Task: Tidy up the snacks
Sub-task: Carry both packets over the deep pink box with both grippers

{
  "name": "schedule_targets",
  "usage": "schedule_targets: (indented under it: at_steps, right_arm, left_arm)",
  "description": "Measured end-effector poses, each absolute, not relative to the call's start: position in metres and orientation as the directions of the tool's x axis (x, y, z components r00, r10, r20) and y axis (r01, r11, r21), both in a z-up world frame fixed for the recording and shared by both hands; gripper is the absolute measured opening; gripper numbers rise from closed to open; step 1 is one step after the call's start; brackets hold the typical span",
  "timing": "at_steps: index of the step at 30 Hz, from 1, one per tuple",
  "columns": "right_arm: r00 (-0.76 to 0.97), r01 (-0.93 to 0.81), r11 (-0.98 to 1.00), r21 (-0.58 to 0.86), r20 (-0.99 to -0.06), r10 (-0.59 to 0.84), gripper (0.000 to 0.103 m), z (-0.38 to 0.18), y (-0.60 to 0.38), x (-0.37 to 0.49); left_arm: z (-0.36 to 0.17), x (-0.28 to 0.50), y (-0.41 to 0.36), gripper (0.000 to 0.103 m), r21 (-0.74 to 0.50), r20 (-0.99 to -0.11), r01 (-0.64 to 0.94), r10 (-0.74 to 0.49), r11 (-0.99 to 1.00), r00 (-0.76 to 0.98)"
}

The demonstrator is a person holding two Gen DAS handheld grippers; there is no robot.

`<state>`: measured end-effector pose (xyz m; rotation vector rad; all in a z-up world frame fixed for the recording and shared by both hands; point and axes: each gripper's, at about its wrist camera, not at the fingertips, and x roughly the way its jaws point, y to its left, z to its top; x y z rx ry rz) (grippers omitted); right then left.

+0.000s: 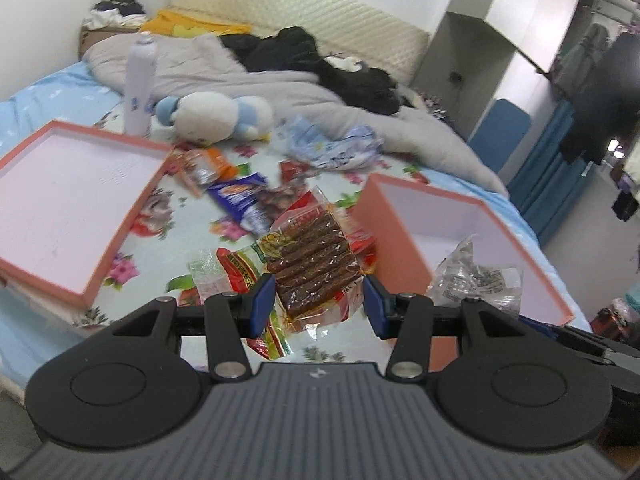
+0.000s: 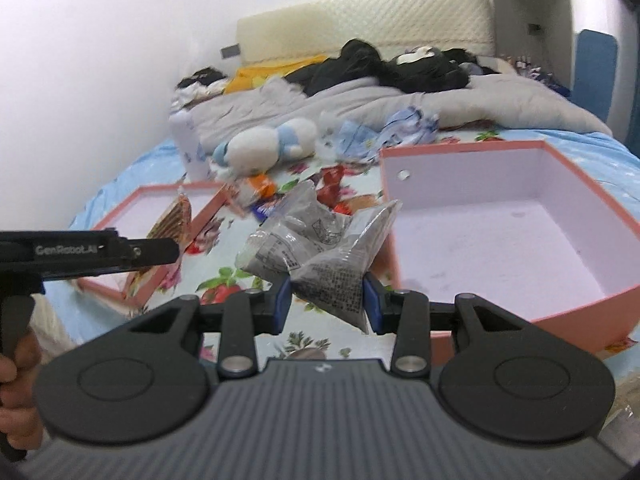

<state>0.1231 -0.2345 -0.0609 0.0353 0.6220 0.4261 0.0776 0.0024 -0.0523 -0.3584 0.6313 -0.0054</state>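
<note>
My left gripper (image 1: 319,304) is shut on a clear packet of brown snack sticks (image 1: 316,260), held above the bed; the packet also shows in the right wrist view (image 2: 176,216). My right gripper (image 2: 326,300) is shut on a grey-and-clear snack bag (image 2: 316,248), held just left of the deep pink box (image 2: 592,184); this bag also shows in the left wrist view (image 1: 476,276). More snack packets lie on the floral sheet: a blue one (image 1: 240,196), an orange one (image 1: 208,164) and a red-green one (image 1: 244,268).
A shallow pink lid (image 1: 24,268) lies at the left. A white bottle (image 1: 138,84), a plush toy (image 1: 212,114), crumpled blue wrappers (image 1: 340,148), a grey quilt (image 1: 256,76) and black clothes (image 1: 320,64) lie further back. The left gripper's handle (image 2: 80,252) crosses the right wrist view.
</note>
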Motion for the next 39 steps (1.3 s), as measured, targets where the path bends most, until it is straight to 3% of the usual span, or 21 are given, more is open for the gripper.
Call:
schedule_targets:
  at_steps: [18, 39]
  right_arm:
    - [0.799, -0.172, 0.975, 0.142, -0.558, 0.222, 0.041, -0.059, -0.318, 0.131]
    - [0.739, -0.140, 0.976, 0.165, -0.639, 0.214, 0.041, -0.110, -0.357, 0.231]
  left_arm:
    - [-0.037, 0.139, -0.095, 0.054, -0.372, -0.537, 0.136, -0.332, 0.918, 0.775]
    - [-0.089, 0.281, -0.155, 0.054, -0.337, -0.650, 0.190, -0.374, 0.922, 0.661]
